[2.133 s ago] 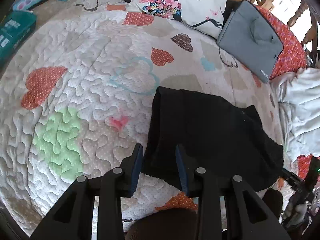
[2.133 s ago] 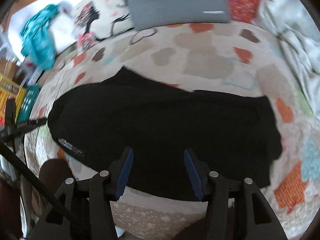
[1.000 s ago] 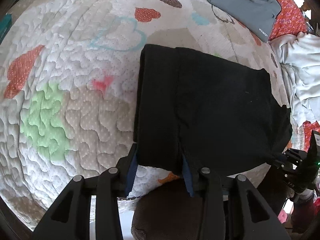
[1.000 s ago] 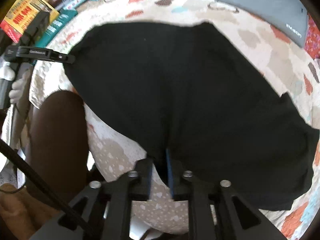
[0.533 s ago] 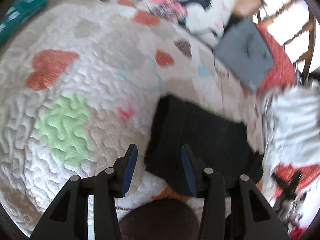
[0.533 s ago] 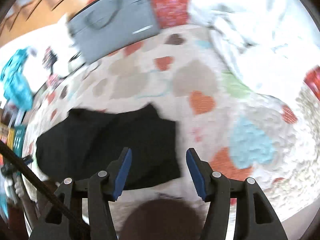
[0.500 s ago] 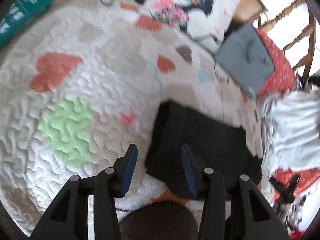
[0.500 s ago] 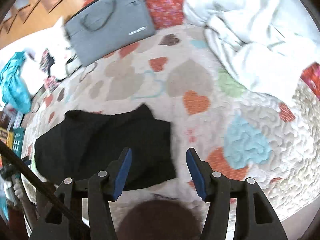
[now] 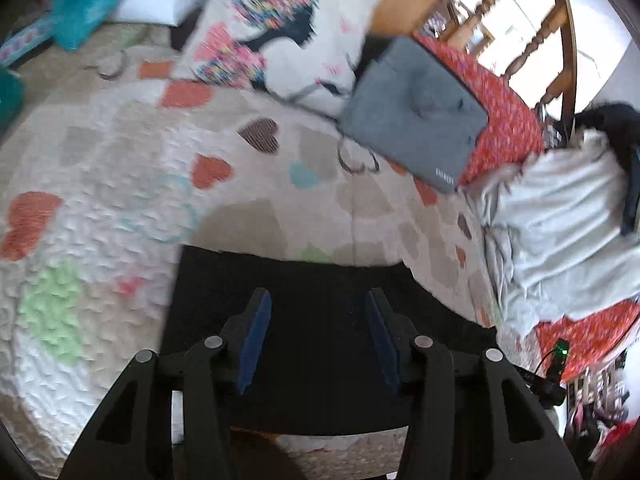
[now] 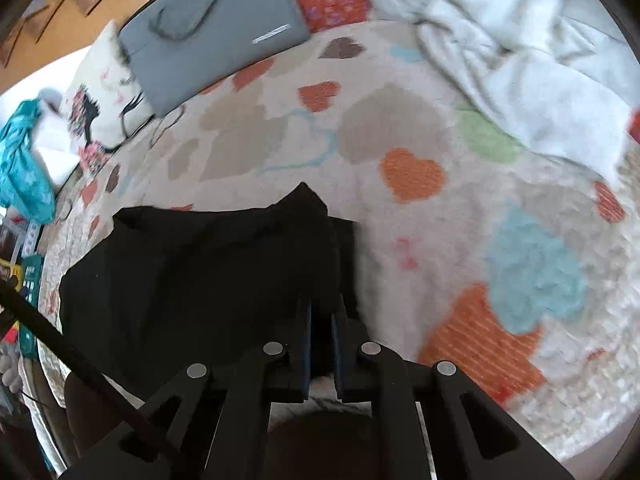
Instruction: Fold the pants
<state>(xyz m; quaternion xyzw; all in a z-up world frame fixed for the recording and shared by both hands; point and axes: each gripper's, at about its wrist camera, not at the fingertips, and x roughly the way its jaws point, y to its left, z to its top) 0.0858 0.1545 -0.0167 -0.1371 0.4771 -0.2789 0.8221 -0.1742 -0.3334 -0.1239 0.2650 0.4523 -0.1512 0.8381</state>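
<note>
Closest, black pants (image 10: pixel 208 276) are being pinched at their right edge by the right hand-held gripper (image 10: pixel 320 320), its jaws pressed together on the fabric. Over the same pants the left hand-held gripper (image 9: pixel 318 304) is being opened, nothing clamped between its jaws. Beyond both, a gray laptop bag (image 9: pixel 416 120) is being propped on the heart-patterned quilt (image 9: pixel 120 168).

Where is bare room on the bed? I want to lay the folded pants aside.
Free: the quilt left of the pants, and the stretch between them and the pillow. Crowded: the far edge, with the grey bag and rumpled white blanket.
</note>
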